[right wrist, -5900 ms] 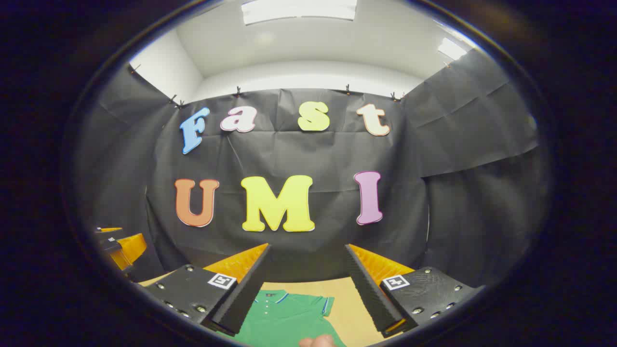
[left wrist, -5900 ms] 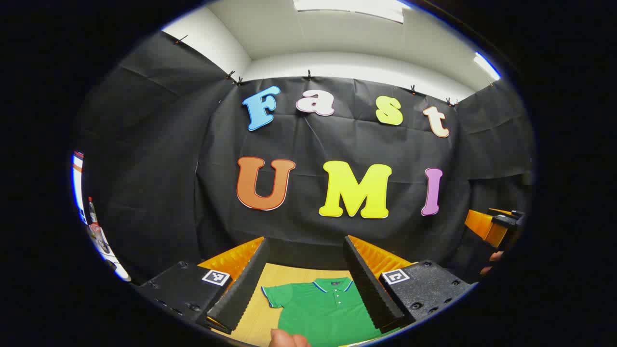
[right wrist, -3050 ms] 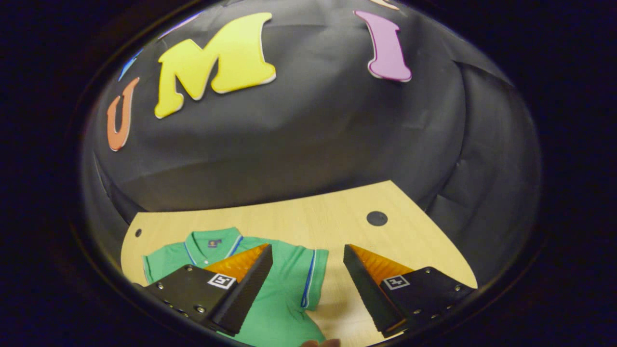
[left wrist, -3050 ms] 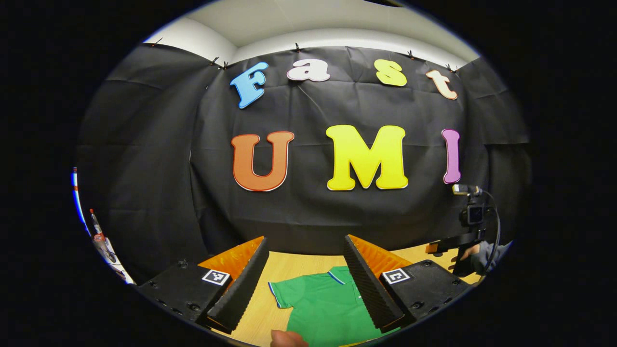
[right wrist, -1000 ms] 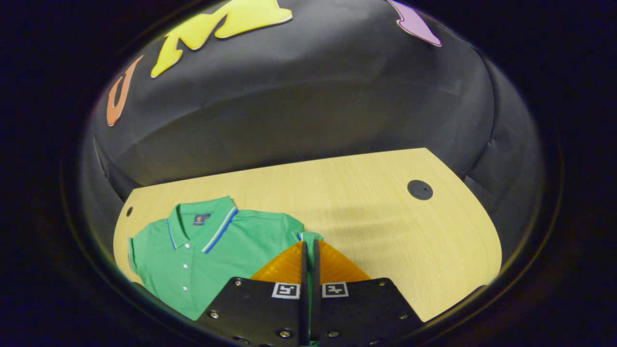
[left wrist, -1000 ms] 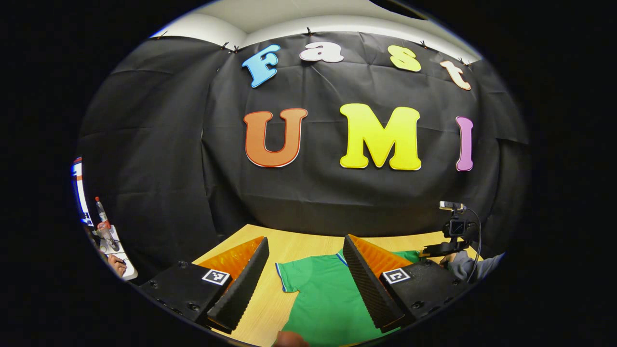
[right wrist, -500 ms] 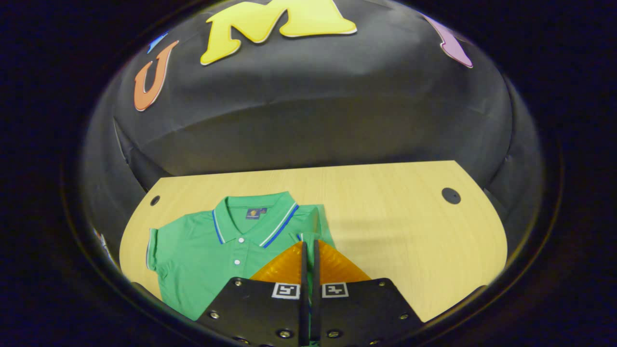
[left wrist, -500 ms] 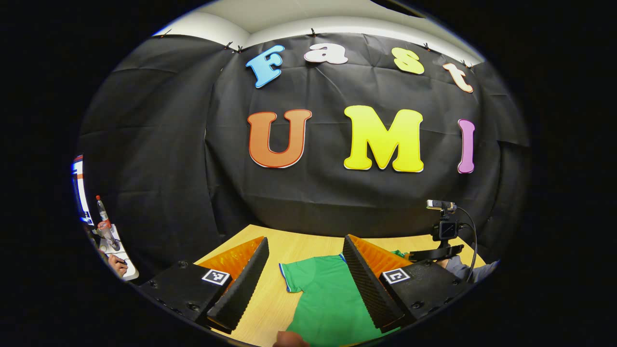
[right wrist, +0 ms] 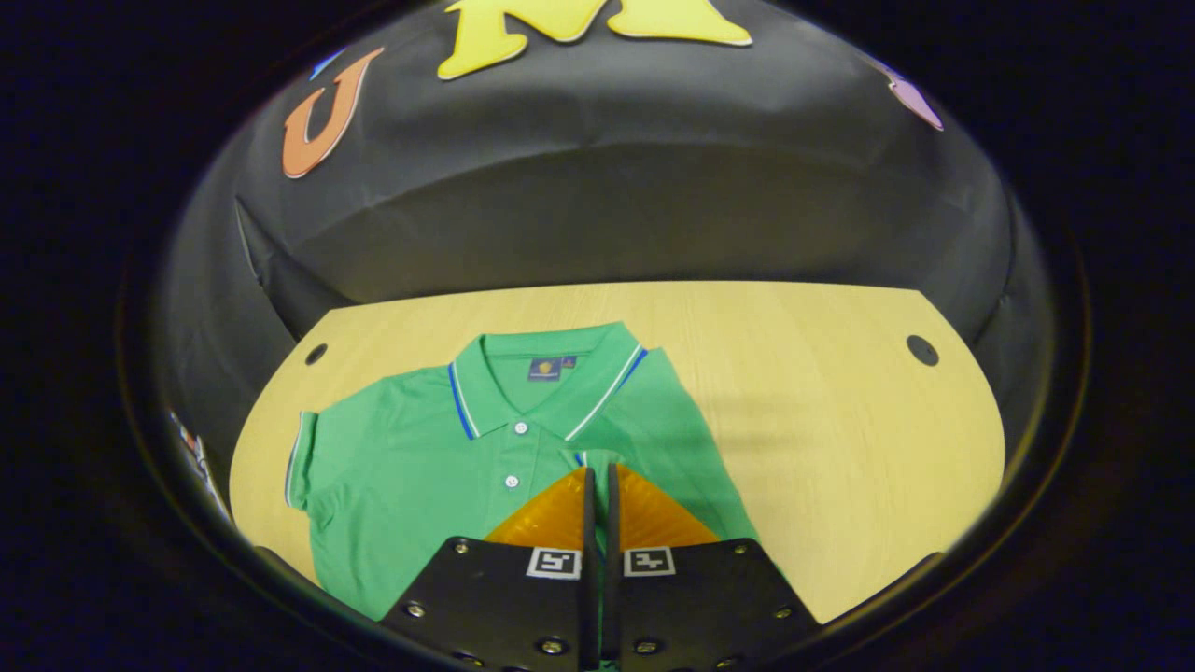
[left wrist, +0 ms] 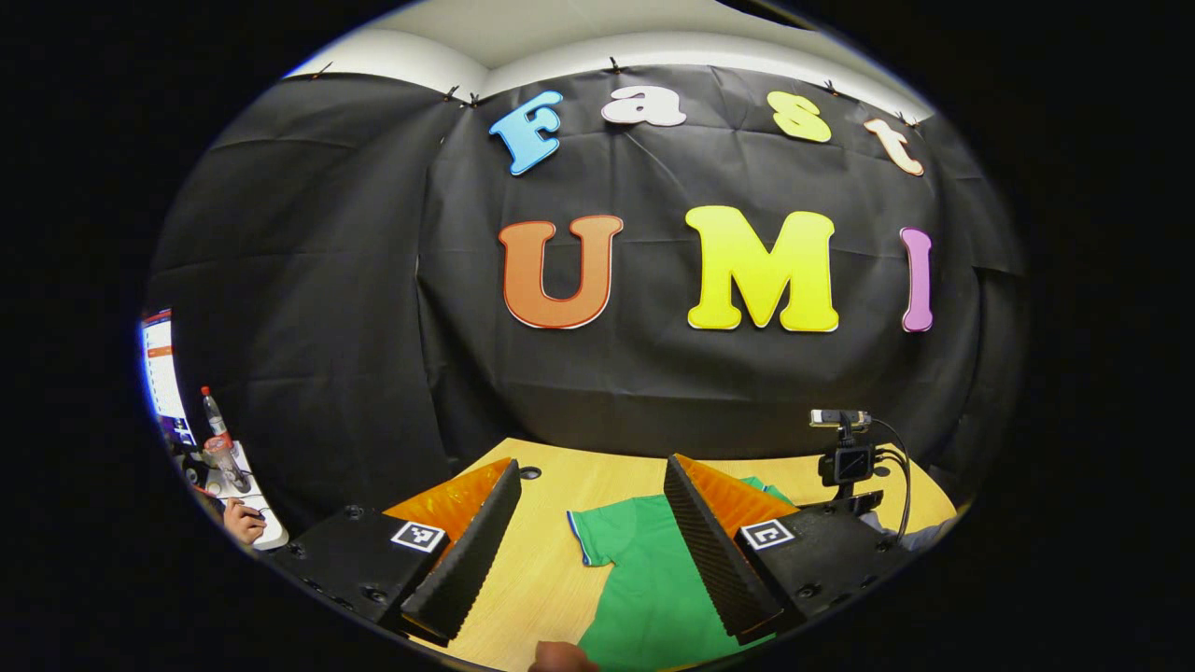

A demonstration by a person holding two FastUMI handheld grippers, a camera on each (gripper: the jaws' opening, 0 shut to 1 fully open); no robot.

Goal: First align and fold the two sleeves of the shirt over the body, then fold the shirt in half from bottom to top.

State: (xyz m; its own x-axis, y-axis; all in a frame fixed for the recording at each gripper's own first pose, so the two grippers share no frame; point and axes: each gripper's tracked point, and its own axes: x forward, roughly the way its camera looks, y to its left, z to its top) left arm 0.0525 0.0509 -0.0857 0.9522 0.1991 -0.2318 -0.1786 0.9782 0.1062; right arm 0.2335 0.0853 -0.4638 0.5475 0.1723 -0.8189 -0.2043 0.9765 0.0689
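Right gripper pinches the sleeve over the green shirt, collar toward the wall; left gripper gapes empty.

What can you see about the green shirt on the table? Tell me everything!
The green shirt is a short-sleeved polo with a collar edged in blue and white stripes, small white buttons down the front and a dark tag inside the neck. It looks like soft knit cloth. It lies front side up on the wooden table. One sleeve lies spread out flat. The other is pinched in the right gripper, lifted and carried over the body. The left gripper, open, hangs above the shirt.
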